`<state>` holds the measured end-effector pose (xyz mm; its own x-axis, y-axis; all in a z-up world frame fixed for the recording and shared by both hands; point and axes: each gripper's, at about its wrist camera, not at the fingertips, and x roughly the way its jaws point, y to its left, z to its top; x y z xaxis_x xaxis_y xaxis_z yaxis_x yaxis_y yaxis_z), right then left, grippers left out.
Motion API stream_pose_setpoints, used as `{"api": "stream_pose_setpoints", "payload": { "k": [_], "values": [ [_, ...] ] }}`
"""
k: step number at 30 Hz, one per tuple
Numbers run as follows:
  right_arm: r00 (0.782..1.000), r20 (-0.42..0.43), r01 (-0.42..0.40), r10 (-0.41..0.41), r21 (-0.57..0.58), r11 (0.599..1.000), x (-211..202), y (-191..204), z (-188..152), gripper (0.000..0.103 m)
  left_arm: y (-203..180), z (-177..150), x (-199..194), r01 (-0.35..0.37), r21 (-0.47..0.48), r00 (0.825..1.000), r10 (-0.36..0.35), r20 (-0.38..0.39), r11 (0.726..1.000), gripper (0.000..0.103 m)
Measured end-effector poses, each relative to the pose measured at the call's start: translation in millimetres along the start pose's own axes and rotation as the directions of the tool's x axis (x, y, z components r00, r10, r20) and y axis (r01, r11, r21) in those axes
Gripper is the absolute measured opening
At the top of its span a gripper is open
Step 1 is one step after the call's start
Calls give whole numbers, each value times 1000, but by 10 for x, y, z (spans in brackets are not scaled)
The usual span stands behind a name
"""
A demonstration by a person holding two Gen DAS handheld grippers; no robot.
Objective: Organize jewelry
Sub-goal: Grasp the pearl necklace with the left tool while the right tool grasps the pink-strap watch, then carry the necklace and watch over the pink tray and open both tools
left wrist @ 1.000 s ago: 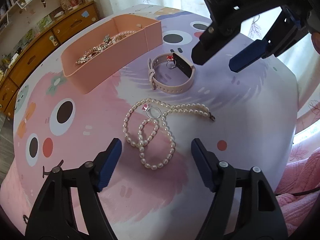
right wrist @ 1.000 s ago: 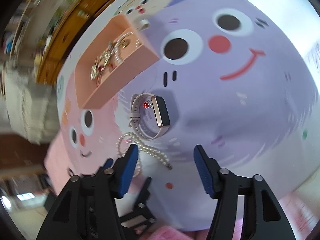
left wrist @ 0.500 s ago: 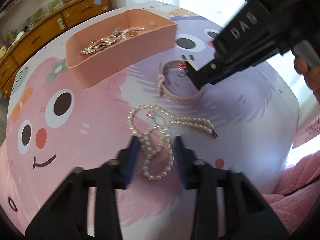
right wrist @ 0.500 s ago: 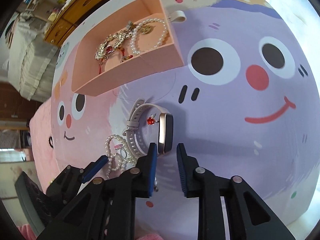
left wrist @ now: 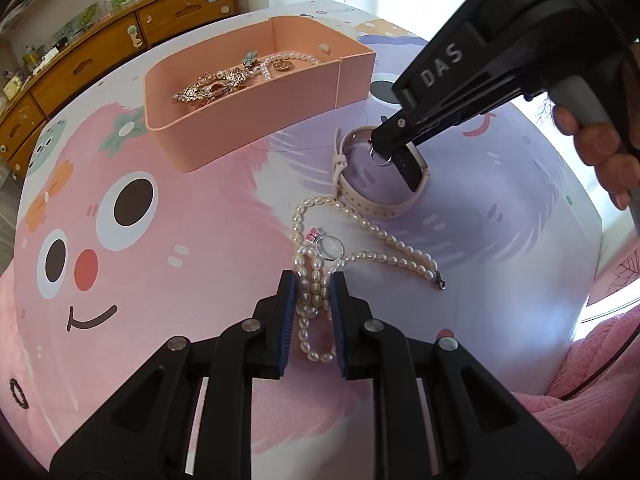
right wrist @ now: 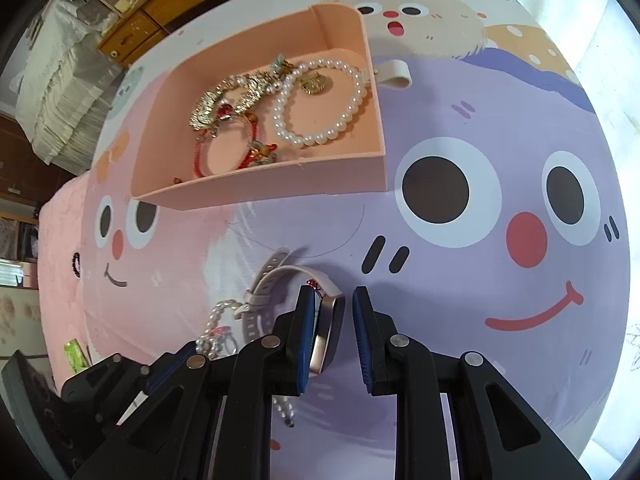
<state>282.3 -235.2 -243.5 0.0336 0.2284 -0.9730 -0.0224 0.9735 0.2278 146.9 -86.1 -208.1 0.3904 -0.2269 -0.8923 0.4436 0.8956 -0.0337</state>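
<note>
A long pearl necklace [left wrist: 384, 236] lies looped on the cartoon mat, with a silver ring with a pink stone [left wrist: 330, 247] on it. My left gripper [left wrist: 313, 280] is closing, and its pads touch the bunched pearl strands between them. Beyond the necklace lies a beige watch [left wrist: 376, 204] with a red-stone ring [left wrist: 380, 159] inside its loop. My right gripper [right wrist: 331, 292] points down at the watch [right wrist: 332, 316] with narrow jaws. The watch case shows between them, with a gap to the right pad. The red stone [right wrist: 314, 283] sits at the left fingertip. A pink tray [left wrist: 256, 120] behind holds several bracelets.
A person's hand [left wrist: 600, 148] grips the right tool. A wooden drawer unit [left wrist: 80, 64] stands behind the table. A pink blanket [left wrist: 592, 380] lies past the table's right edge. A small dark bead ring [left wrist: 18, 394] lies at the near left. A beige tab [right wrist: 394, 74] lies beside the tray.
Both grippers' jaws narrowed from wide apart. The left ones closed in around the pearl strands. The right gripper rolled and came down over the watch.
</note>
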Motion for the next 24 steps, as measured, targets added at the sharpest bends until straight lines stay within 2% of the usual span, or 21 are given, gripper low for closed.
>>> {"api": "stream_pose_setpoints", "payload": {
  "k": [4,8,12,15,16,17,18,24],
  "values": [
    [999,9,39,-38,-69,997,32,91,19,21,-2,0,1,0,0,1000,0,1,1000,15],
    [993,3,115,-116,-155,981,60,255,34,21,-31,-23,-21,-3,4,1000,3,6,1000,15],
    [995,0,94,-95,-129,987,43,217,50,22,-34,-29,-24,-4,4,1000,4,6,1000,15],
    [993,1,120,-122,-191,974,55,291,29,21,-32,-25,-22,-4,1,1000,4,4,1000,15],
    [991,2,132,-134,-205,970,55,304,31,18,-28,-18,-23,-2,-4,1000,2,-1,1000,15],
    [993,-2,118,-121,-199,973,53,298,32,15,-18,-9,-22,0,-12,1000,0,-5,1000,13],
    [996,-12,90,-94,-176,980,55,292,18,14,-5,0,-19,-2,-22,1000,2,-8,1000,8],
    [999,7,54,-53,-156,986,-84,225,-39,12,185,31,-39,29,-143,999,-34,-32,989,8]
  ]
}}
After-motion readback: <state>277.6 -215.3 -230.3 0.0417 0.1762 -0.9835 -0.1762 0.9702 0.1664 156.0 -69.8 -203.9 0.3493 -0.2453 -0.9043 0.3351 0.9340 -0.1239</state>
